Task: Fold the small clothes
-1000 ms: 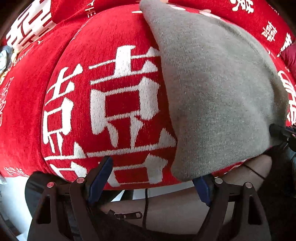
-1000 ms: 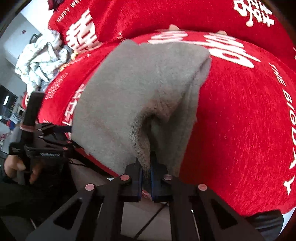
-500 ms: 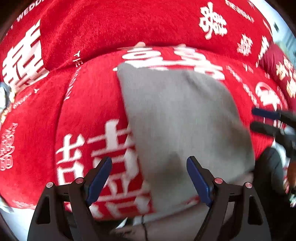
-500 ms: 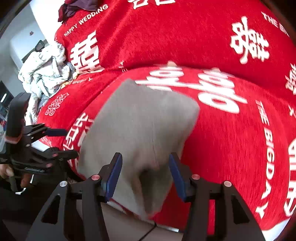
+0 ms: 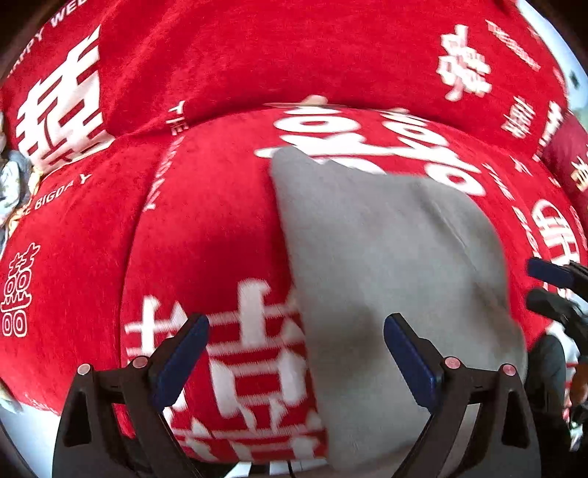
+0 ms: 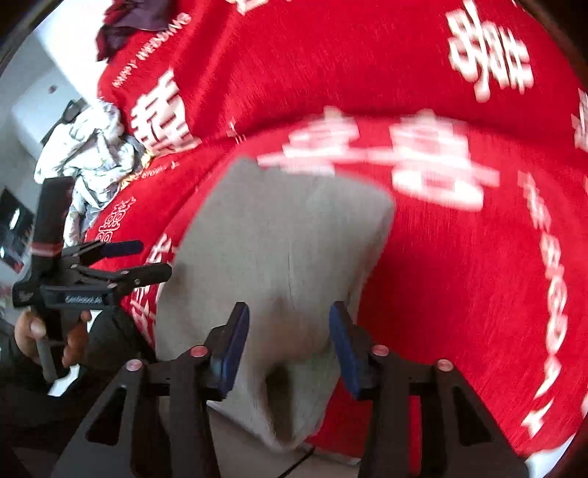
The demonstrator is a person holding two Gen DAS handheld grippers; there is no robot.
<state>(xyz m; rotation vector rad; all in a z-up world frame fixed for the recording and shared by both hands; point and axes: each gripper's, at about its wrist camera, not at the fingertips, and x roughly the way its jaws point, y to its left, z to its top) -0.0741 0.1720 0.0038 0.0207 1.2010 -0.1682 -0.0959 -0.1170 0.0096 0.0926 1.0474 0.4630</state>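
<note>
A folded grey knit garment [image 5: 389, 279] lies on a red cushion [image 5: 205, 235] printed with white characters, its near end hanging over the front edge. It also shows in the right wrist view [image 6: 279, 257]. My left gripper [image 5: 294, 353] is open and empty, above the cushion's front edge, with the garment's left edge between its jaws. My right gripper [image 6: 288, 345] is open and empty, just before the garment's hanging end. The right gripper shows at the right rim of the left wrist view [image 5: 551, 290]; the left gripper shows at the left of the right wrist view [image 6: 121, 261].
The red sofa back [image 5: 279, 55] rises behind the cushion. A crumpled pale cloth pile [image 6: 88, 154] lies at the sofa's left end, with a dark garment [image 6: 132, 22] on top of the backrest. The light floor [image 6: 253, 445] shows below the cushion's front edge.
My right gripper has let go of the grey garment's near end and opened. Both grippers have pulled back from the cushion. The garment now lies flatter.
</note>
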